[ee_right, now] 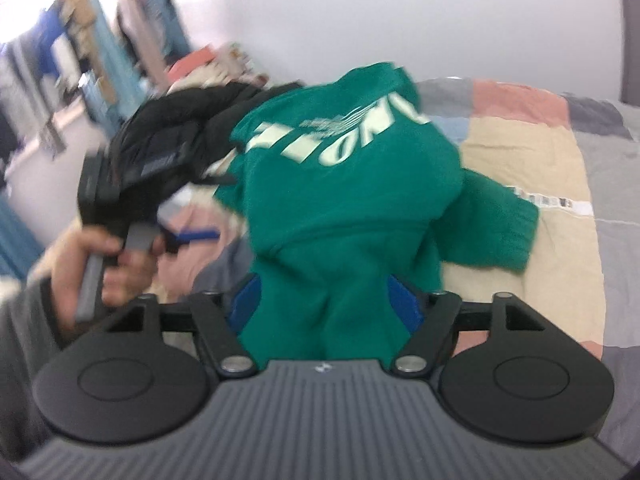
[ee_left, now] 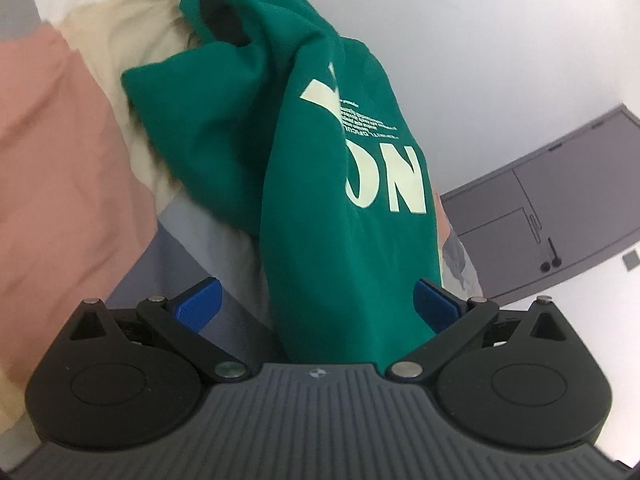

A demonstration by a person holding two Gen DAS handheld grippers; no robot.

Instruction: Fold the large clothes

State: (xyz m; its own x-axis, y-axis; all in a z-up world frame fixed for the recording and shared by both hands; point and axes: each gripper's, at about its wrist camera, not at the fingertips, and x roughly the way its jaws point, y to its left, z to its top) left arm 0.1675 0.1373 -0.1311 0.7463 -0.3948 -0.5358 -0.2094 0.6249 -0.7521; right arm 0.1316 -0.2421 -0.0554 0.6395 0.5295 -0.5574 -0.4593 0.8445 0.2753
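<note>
Right gripper [ee_right: 322, 300], nearest the camera, jaws spread, green sweatshirt [ee_right: 344, 184] bunched loosely between them. Left gripper [ee_left: 318, 304] is likewise released around it; black garment [ee_right: 176, 136] at 10 o'clock.

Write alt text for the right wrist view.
A green sweatshirt with pale lettering lies bunched on a patchwork bedspread, its near end between the open right gripper. At left, a hand holds the left gripper beside black clothing.
</note>
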